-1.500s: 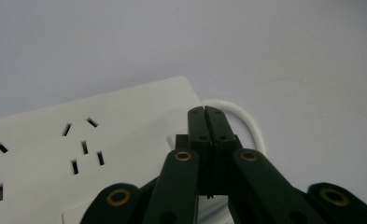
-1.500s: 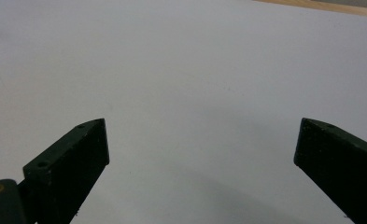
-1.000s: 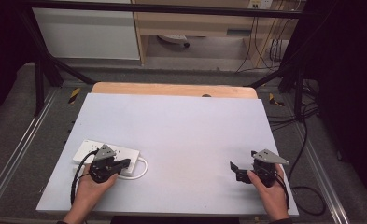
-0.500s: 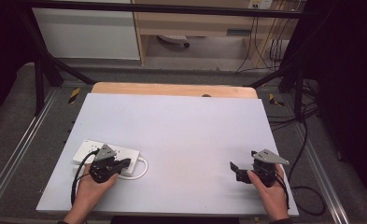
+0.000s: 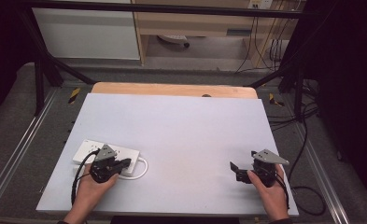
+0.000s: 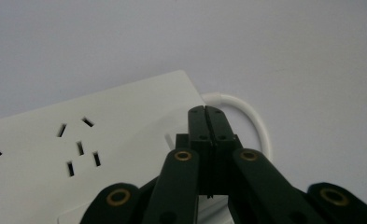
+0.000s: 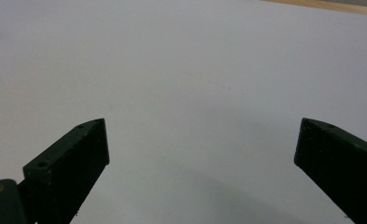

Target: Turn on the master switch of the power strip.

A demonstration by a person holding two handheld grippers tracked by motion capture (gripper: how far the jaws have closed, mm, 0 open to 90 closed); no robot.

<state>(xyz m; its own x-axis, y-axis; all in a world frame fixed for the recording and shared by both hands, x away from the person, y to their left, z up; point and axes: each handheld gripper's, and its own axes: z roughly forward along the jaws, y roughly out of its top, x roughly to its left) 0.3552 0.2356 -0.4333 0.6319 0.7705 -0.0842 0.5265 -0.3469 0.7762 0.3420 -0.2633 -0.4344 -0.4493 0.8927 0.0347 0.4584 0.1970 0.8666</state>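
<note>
White flat power strip [image 5: 107, 155] with looped white cord [image 5: 144, 168].

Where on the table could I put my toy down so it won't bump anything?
The wide middle of the white table, between the left gripper and the right gripper, is bare back to the wooden edge. The front left corner is crowded by the power strip and its cord.

White power strip [image 5: 107, 155] — flat on the pale table top, near-left part, long side slanting slightly toward the right. Socket holes face up. White cord [image 5: 143, 167] loops from its right end — curved, lying flat.
</note>
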